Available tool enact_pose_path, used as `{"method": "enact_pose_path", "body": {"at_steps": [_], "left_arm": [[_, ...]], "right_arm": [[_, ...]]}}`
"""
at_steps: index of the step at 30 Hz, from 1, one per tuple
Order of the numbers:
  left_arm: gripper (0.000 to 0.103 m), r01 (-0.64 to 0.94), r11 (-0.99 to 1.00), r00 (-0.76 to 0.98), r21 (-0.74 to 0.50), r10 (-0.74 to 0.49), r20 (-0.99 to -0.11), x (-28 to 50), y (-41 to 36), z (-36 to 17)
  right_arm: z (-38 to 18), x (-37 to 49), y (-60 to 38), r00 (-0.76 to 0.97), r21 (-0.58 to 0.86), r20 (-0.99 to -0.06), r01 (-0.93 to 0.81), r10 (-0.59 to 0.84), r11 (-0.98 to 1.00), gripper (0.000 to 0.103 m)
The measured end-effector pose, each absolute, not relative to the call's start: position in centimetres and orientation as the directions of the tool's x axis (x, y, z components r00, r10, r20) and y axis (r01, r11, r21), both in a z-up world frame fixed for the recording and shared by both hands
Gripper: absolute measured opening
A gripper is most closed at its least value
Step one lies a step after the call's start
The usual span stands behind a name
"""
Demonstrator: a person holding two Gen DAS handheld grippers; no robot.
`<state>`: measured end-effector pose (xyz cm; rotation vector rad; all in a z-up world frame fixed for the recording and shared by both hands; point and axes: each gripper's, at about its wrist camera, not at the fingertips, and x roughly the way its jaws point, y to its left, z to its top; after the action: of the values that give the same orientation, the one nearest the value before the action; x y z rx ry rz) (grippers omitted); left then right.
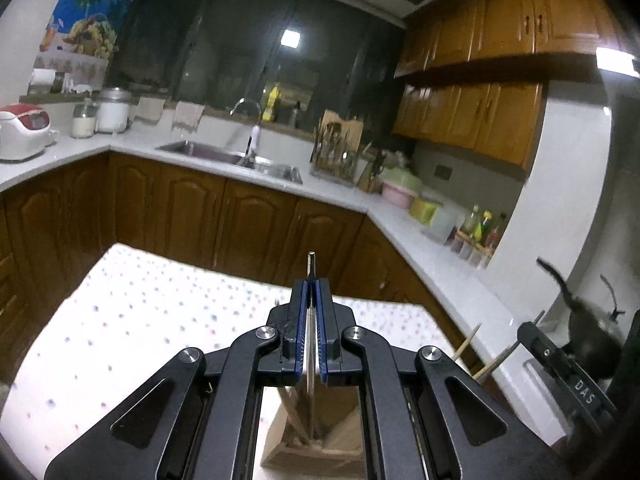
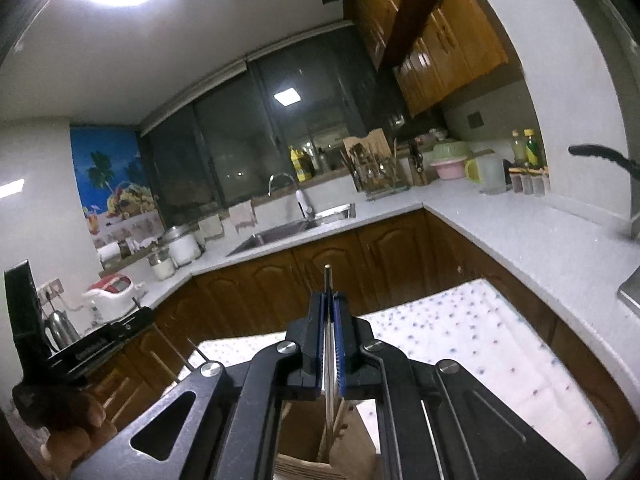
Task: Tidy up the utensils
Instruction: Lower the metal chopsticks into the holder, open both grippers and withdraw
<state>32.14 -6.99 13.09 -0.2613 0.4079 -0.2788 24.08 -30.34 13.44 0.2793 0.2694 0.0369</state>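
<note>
A: White polka-dotted tablecloth (image 1: 132, 312) is lying before brown wooden kitchen cabinets (image 1: 192, 212).

B: Above the wooden utensil box (image 1: 316, 448), left gripper (image 1: 311, 292) is clamping a thin metal chopstick (image 1: 311, 268); right gripper (image 2: 329, 304) is pinching another steel chopstick (image 2: 327, 276).

Left tongs (image 1: 311, 286): jaws nearly closed, blue pads (image 1: 301, 320) pinching thin metal rod (image 1: 311, 268), rod upright between them, tip poking past fingertips. Right tongs (image 2: 329, 300): same pose, jaws clamped on thin metal stick (image 2: 327, 276), tip jutting beyond pads. Both tongs angled outward and level. Person's left hand (image 2: 76, 428) grips left tongs' handle, fingers wrapped.
</note>
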Motion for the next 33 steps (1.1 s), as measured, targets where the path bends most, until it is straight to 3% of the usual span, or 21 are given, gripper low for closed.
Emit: {"method": "enact_pose_path", "body": {"at_steps": [9, 18, 22, 24, 26, 27, 31, 33], "left_arm": [[0.004, 0.244, 0.938, 0.853, -0.246, -0.328, -0.406, 32.3, -8.7, 10.6], [0.004, 0.248, 0.938, 0.844, -0.240, -0.331, -0.423, 32.2, -8.8, 11.2], [0.009, 0.273, 0.922, 0.824, -0.275, -0.371, -0.427, 31.8, -8.6, 11.8], [0.023, 0.279, 0.920, 0.830, -0.277, -0.376, -0.412, 31.1, -8.5, 12.4], [0.038, 0.283, 0.916, 0.841, -0.284, -0.379, -0.386, 30.1, -8.1, 13.3], [0.045, 0.281, 0.915, 0.849, -0.290, -0.378, -0.370, 29.4, -7.7, 13.7], [0.061, 0.262, 0.915, 0.865, -0.308, -0.364, -0.346, 27.3, -6.3, 14.5], [0.084, 0.227, 0.922, 0.877, -0.314, -0.334, -0.345, 25.9, -5.2, 14.4]], "right_arm": [[9.8, 25.9, -30.5, 0.924, 0.286, -0.370, 0.014, 0.097, 0.958, 0.005], [9.6, 26.2, -30.7, 0.916, 0.298, -0.388, 0.018, 0.104, 0.954, 0.007], [10.0, 25.9, -31.0, 0.916, 0.320, -0.384, 0.010, 0.120, 0.947, 0.014], [10.4, 25.5, -31.2, 0.920, 0.328, -0.373, 0.007, 0.123, 0.945, 0.026], [11.0, 24.7, -31.5, 0.929, 0.340, -0.347, -0.001, 0.127, 0.941, 0.051], [11.4, 24.1, -31.7, 0.935, 0.348, -0.331, -0.004, 0.127, 0.937, 0.055], [12.2, 22.2, -32.4, 0.946, 0.388, -0.290, -0.019, 0.141, 0.921, 0.083], [12.3, 21.2, -32.5, 0.951, 0.401, -0.275, -0.020, 0.141, 0.916, 0.092]]}}
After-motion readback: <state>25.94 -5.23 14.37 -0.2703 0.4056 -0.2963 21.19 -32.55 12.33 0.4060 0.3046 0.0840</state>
